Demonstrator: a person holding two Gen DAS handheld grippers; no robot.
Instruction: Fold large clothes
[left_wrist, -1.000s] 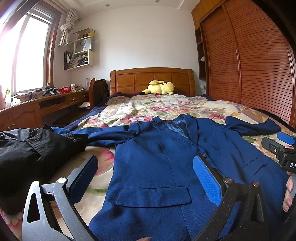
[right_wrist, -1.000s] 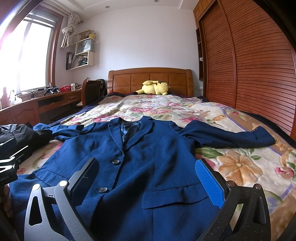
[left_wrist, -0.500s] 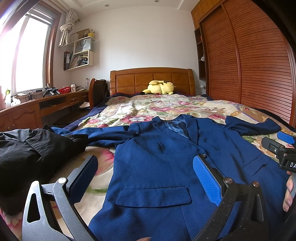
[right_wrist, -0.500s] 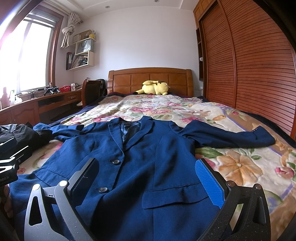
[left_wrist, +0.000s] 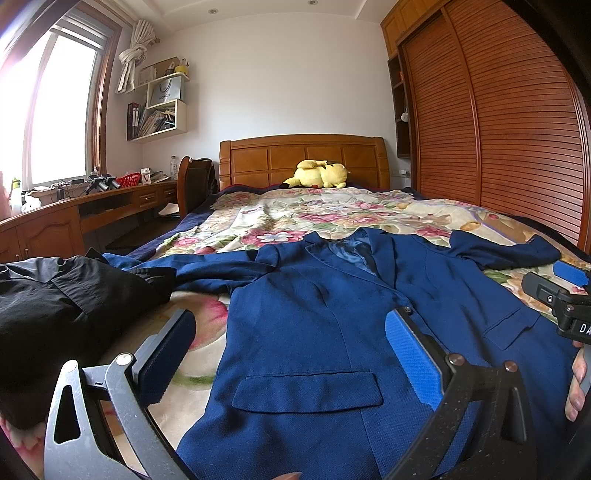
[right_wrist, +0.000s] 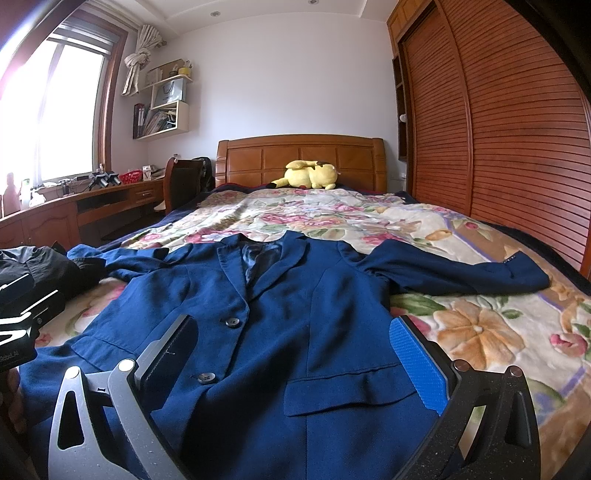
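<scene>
Blazer (right_wrist: 295, 332), navy, lies face-up and buttoned on the floral bedspread (right_wrist: 480, 332), sleeves spread to both sides, unfolded. Left gripper (left_wrist: 288, 354) and right gripper (right_wrist: 291, 354) hover over its hem, jaws wide apart, holding nothing. Looks like pre-grasp; next probably pinch a sleeve (right_wrist: 454, 277) or side edge and fold it inward.

- Blue blazer (left_wrist: 317, 325) lies flat, front up, on the floral bedspread (left_wrist: 295, 218), sleeves spread out to both sides.
- Left gripper (left_wrist: 288, 354) hovers low over the blazer's hem, jaws wide apart with nothing between them.
- Right gripper (left_wrist: 565, 295) peeks in at the right edge, can't tell how its jaws stand.
- Black garment (left_wrist: 55, 306) is bunched up on the left, touching the blazer's sleeve.
- Yellow plush toy (left_wrist: 319, 173) sits by the wooden headboard (left_wrist: 303, 158).
</scene>
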